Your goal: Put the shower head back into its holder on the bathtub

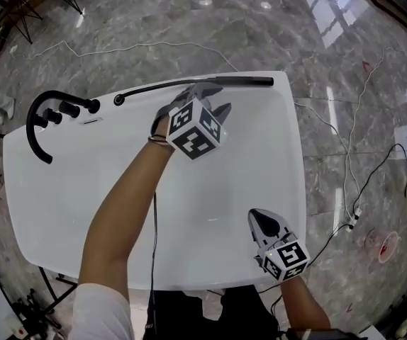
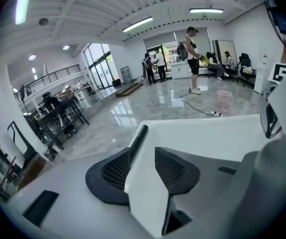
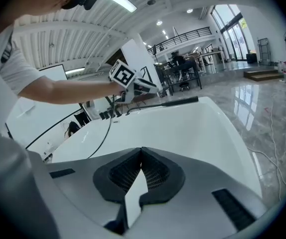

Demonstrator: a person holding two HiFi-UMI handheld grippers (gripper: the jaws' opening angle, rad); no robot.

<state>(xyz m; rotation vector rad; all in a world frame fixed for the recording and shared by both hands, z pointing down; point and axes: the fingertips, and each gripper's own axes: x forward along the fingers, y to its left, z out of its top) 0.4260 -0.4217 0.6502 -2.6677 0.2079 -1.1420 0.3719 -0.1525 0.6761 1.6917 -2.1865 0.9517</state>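
The slim black shower head (image 1: 249, 81) lies along the far rim of the white bathtub (image 1: 294, 183). Its thin hose runs left to a round black fitting (image 1: 119, 99). My left gripper (image 1: 218, 98) hovers right at the wand, jaws open, nothing pressed between the pads. In the left gripper view (image 2: 143, 158) the shower head (image 2: 138, 138) shows beyond the gap, partly behind the left pad. My right gripper (image 1: 262, 222) hangs over the near right of the tub, shut and empty (image 3: 142, 153). From the right gripper view the left gripper (image 3: 133, 83) and shower head (image 3: 180, 102) are seen far off.
A black curved faucet (image 1: 35, 129) and black knobs (image 1: 69, 108) stand at the tub's far left end. Cables (image 1: 349, 190) trail over the grey marble floor on the right. People (image 2: 192, 59) stand far back in the hall.
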